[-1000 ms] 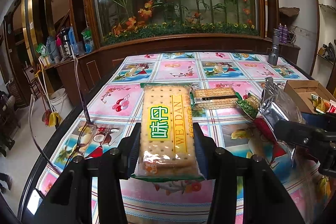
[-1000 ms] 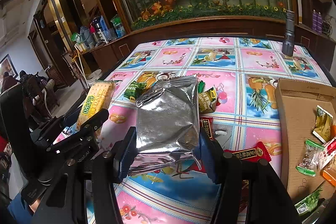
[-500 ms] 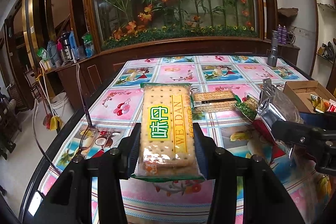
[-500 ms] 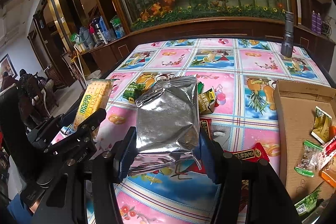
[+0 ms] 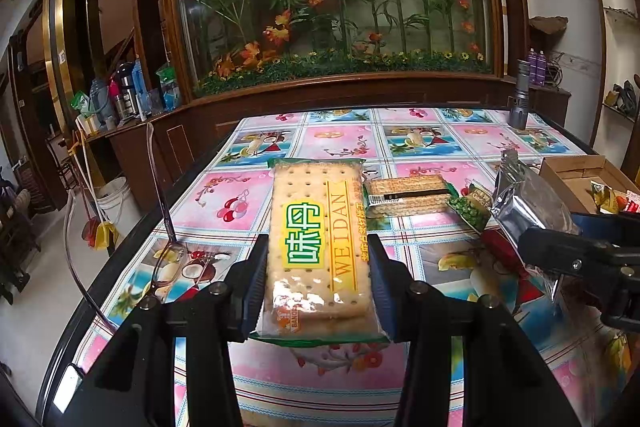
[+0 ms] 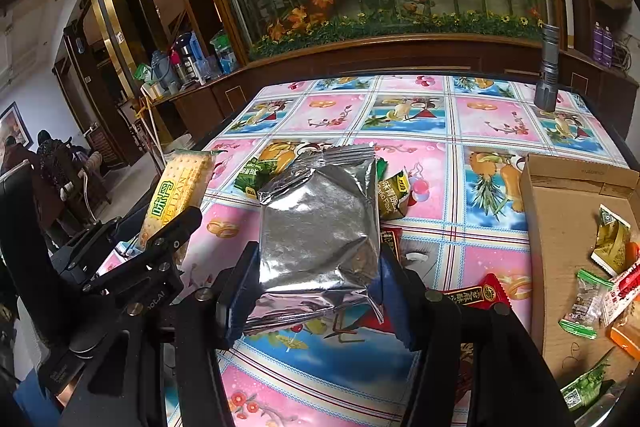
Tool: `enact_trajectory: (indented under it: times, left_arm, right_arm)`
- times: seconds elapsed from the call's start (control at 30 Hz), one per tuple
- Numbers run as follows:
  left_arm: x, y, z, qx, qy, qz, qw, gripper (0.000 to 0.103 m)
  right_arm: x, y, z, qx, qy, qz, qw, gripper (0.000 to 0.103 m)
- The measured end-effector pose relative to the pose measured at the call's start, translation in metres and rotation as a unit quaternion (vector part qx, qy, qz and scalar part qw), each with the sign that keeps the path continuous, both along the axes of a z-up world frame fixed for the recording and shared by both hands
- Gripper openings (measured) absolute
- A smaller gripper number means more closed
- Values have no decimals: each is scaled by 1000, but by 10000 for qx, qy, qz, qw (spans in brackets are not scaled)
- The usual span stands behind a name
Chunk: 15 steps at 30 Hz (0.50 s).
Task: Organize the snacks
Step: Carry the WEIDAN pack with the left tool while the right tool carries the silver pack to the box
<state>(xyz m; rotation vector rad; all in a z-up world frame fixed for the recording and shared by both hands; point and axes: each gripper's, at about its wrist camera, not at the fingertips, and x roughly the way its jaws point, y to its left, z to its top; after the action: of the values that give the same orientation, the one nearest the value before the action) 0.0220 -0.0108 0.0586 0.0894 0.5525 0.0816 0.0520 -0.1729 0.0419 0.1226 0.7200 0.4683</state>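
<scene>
My left gripper (image 5: 318, 267) is shut on a long cracker packet (image 5: 318, 239) with green and yellow lettering, held above the table; the packet also shows at the left of the right wrist view (image 6: 178, 195). My right gripper (image 6: 316, 291) is shut on a silver foil pouch (image 6: 318, 227), held above the table; the pouch shows in the left wrist view (image 5: 528, 199). A cardboard box (image 6: 560, 227) at the right holds several small snack packets (image 6: 612, 239). A second cracker packet (image 5: 408, 195) lies on the table.
The table has a pink and blue fruit-print cloth (image 6: 420, 115). Small green snack packets (image 6: 256, 173) and red packets (image 6: 480, 297) lie on it. A grey flashlight (image 6: 548, 67) stands at the far right. Eyeglasses (image 5: 168, 259) lie near the left edge.
Both grippers have lifted slightly and pulled back a little with their packets still held. Nothing was let go.
</scene>
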Motion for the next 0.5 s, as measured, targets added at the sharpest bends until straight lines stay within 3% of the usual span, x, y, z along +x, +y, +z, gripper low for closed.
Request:
enact_trajectory:
  times: [0.5]
  left_arm:
    - [1,-8,2,-135,75,-296,9994,45]
  right_arm:
    - [10,-30,7,143,1,-451,9989,62]
